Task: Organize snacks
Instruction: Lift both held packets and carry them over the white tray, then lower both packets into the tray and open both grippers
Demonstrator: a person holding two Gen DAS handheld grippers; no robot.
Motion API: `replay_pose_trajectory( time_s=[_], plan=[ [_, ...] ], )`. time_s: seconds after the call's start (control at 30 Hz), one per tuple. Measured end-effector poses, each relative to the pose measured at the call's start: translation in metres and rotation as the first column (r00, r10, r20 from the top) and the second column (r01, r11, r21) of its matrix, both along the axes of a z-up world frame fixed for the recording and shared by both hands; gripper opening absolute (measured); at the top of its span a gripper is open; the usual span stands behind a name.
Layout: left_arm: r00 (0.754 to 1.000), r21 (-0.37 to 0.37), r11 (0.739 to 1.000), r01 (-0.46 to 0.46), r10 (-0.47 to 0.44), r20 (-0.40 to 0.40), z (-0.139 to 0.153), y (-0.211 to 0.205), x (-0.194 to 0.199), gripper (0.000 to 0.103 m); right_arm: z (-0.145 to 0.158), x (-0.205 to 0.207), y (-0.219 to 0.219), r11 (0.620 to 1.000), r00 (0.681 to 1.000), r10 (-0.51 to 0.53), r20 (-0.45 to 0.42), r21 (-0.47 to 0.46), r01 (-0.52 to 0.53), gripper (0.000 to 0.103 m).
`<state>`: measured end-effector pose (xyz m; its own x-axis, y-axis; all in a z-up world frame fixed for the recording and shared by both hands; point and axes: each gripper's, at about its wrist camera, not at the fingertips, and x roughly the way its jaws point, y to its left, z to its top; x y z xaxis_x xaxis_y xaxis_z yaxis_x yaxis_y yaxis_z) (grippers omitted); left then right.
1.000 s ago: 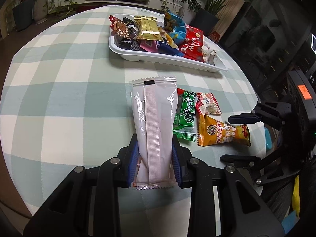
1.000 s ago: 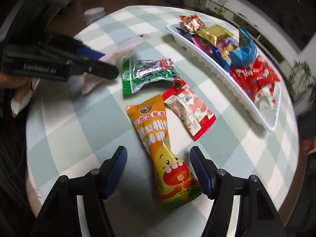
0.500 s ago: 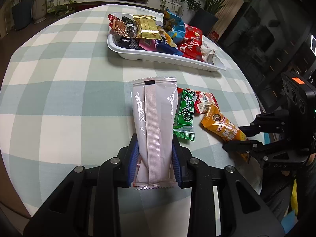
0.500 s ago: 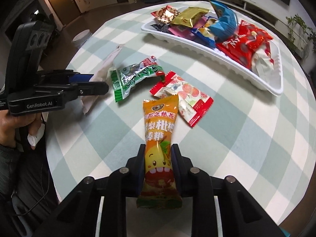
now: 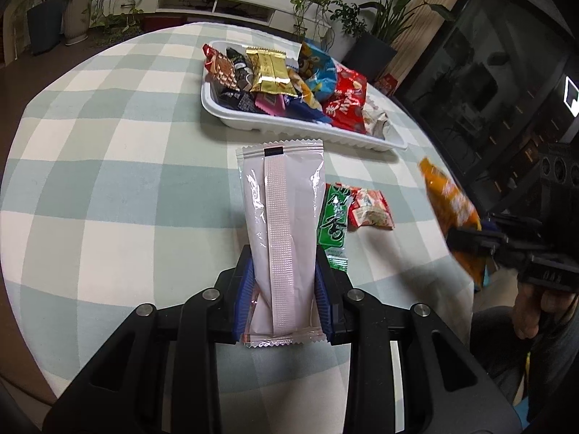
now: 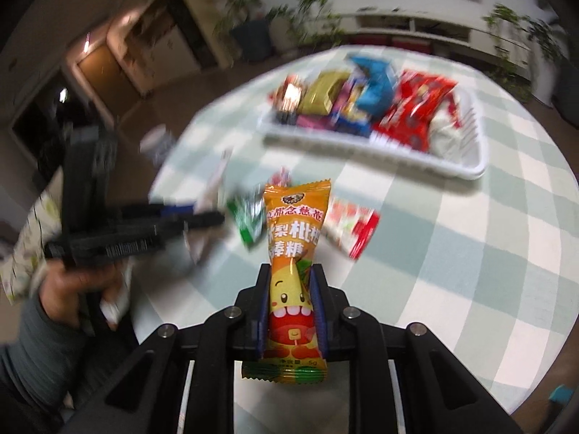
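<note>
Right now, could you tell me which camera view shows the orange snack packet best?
The right wrist view: the orange snack packet stands sharp and centred, clamped in the right gripper, print legible. The left wrist view shows it only as a blurred orange streak at the right edge.

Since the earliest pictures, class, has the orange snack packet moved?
Yes. The orange snack packet has left the tablecloth beside the red packet, lifted in the right gripper.

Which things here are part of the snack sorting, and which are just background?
Job:
white tray of snacks
pale pink packet in left gripper
orange candy packet in right gripper
green packet and red-and-white packet on the cloth

Background:
potted plants
white shelf unit
dark cabinet
</note>
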<state>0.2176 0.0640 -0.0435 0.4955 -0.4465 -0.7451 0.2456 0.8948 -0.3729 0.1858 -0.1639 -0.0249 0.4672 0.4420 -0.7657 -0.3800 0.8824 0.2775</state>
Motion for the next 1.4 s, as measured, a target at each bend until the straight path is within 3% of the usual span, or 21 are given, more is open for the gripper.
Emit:
replay_pose_trajectory(
  time_s=[0.2,0.4,0.53,0.67,0.8,0.97,1.13,1.27,1.4],
  plan=[
    [0.999,-0.04,0.998,-0.042,0.043,0.031,0.018,0.011,0.008,0.028,0.03,0.018,-0.022,0.982,0.979,-0.182,0.091,0.078,0.175,0.022],
    [0.994,0.012,0.999,-0.042,0.041,0.097,0.059,0.006,0.042,0.028,0.063,0.057,-0.052,0.923,0.921,-0.362,0.145,0.193,0.332,0.022],
    [0.992,0.04,0.999,-0.033,0.028,0.126,0.084,-0.008,0.083,0.028,0.079,0.085,-0.049,0.907,0.894,-0.4,0.2,0.229,0.355,0.022],
    [0.99,0.075,0.997,-0.036,0.025,0.14,0.095,-0.025,0.131,0.028,0.07,0.128,-0.042,0.901,0.885,-0.42,0.2,0.213,0.379,0.022],
    [0.992,0.089,0.995,-0.034,0.023,0.127,0.09,-0.042,0.171,0.028,0.052,0.165,-0.034,0.908,0.893,-0.413,0.177,0.157,0.389,0.022],
    [0.997,0.15,0.989,0.0,-0.012,0.076,0.057,-0.067,0.203,0.028,0.029,0.185,-0.026,0.92,0.909,-0.39,0.15,0.115,0.375,0.022],
    [0.998,0.16,0.987,-0.003,-0.008,0.069,0.042,-0.075,0.216,0.028,0.008,0.196,-0.028,0.923,0.92,-0.382,0.094,0.085,0.375,0.022],
    [0.997,0.216,0.976,0.026,-0.04,0.061,0.037,-0.088,0.216,0.028,-0.003,0.198,-0.023,0.931,0.928,-0.365,0.075,0.06,0.361,0.022],
    [0.999,0.204,0.979,0.011,-0.02,0.042,0.029,-0.084,0.219,0.028,-0.01,0.199,-0.024,0.931,0.931,-0.361,0.057,0.078,0.356,0.021]
  ],
)
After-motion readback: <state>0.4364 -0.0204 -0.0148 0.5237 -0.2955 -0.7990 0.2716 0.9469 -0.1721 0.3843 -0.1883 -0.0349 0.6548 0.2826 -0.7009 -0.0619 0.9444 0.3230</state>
